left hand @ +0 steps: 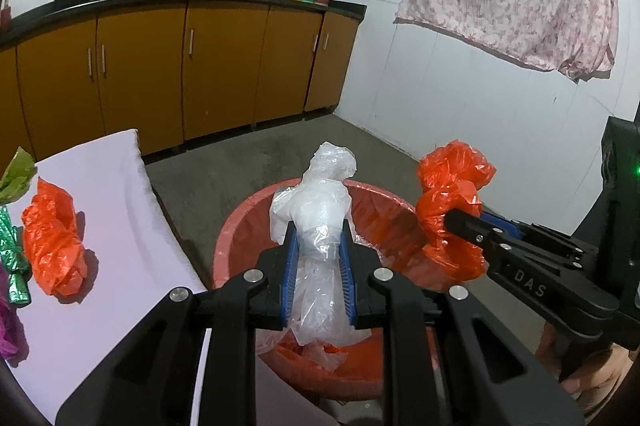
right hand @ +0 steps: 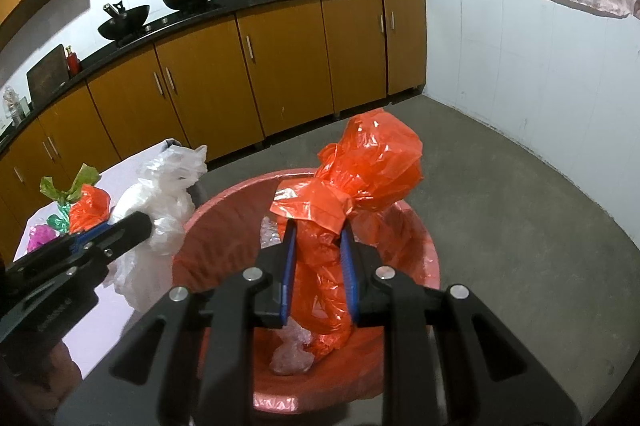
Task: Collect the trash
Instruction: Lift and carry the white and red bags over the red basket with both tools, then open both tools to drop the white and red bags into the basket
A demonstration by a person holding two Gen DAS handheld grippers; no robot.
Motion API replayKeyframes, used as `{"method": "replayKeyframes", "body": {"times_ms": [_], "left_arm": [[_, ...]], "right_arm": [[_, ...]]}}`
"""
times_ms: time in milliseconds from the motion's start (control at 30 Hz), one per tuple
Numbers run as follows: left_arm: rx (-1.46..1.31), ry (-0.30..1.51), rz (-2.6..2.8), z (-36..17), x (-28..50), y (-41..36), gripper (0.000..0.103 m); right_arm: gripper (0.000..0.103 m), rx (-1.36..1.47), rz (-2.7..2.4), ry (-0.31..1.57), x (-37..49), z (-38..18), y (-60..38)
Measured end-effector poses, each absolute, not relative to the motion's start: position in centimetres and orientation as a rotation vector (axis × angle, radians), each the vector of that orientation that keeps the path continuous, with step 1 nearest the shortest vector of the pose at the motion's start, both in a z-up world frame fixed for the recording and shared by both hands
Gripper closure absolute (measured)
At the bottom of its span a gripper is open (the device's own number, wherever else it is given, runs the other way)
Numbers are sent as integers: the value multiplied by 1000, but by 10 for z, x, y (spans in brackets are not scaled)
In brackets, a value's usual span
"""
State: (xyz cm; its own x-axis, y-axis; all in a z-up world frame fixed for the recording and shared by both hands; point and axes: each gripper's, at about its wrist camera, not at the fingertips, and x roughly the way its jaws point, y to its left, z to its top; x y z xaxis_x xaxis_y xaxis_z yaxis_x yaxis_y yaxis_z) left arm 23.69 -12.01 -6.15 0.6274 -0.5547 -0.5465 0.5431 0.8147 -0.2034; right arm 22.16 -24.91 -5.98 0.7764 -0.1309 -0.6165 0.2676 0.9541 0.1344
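Note:
My left gripper (left hand: 319,230) is shut on a crumpled clear plastic bag (left hand: 316,210) and holds it over the red-lined trash bin (left hand: 240,222). My right gripper (right hand: 319,228) is shut on a crumpled orange plastic bag (right hand: 360,178) and holds it over the same bin (right hand: 224,226). In the left wrist view the right gripper (left hand: 452,222) with its orange bag (left hand: 452,194) hangs over the bin's right rim. In the right wrist view the left gripper (right hand: 140,226) with the clear bag (right hand: 160,202) is at the bin's left rim. Some clear plastic lies inside the bin (right hand: 290,358).
A white table (left hand: 116,202) stands left of the bin with another orange bag (left hand: 54,238), green foil wrappers (left hand: 12,258), a green paper scrap (left hand: 18,174) and a pink piece (right hand: 40,236). Brown cabinets (left hand: 224,66) line the back wall. The grey floor (right hand: 520,206) is to the right.

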Motion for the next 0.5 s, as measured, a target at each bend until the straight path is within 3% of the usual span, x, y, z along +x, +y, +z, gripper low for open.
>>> {"method": "replayKeyframes", "body": {"times_ms": [500], "left_arm": [[2,670,-650,-74,248,-139,83]], "right_arm": [[82,235,-201,661,230,-71,-255]]}}
